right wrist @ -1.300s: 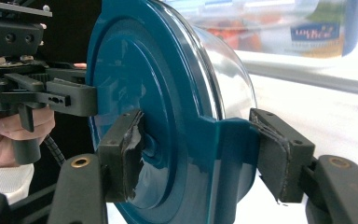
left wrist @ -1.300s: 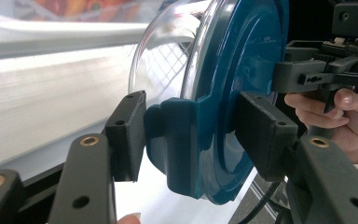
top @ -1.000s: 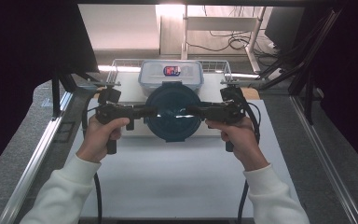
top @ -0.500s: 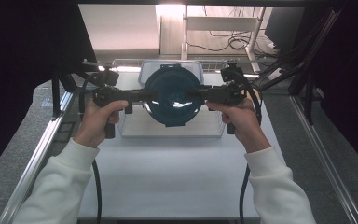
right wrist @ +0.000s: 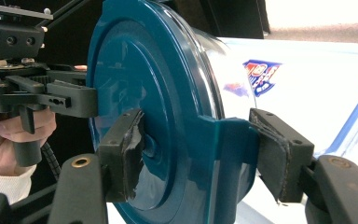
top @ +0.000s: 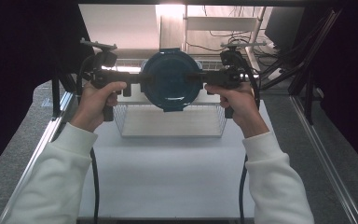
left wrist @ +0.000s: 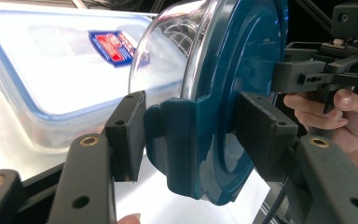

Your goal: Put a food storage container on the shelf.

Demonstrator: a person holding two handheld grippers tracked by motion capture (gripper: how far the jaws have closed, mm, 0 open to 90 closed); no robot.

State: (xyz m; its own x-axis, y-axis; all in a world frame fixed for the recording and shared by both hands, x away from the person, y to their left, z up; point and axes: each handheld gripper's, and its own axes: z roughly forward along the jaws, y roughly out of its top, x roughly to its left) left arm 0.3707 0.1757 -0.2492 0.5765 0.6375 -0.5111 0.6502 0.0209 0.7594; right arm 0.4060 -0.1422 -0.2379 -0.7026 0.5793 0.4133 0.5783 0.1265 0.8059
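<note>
White table (top: 168, 177) with metal rails down the left and right sides; grey floor either side, dark curtains, cables and a bright wall at the far end. A wire basket (top: 170, 122) sits mid-table. Round container (top: 170, 79) (teal lid, clear body) hangs in the air above the basket's far edge, lid facing the camera. Left gripper (top: 137, 78) pinches the lid's left clip tab, right gripper (top: 200, 77) pinches the right one. A rectangular clear box (left wrist: 42, 70) with blue-trimmed lid lies beyond, under the container.
</note>
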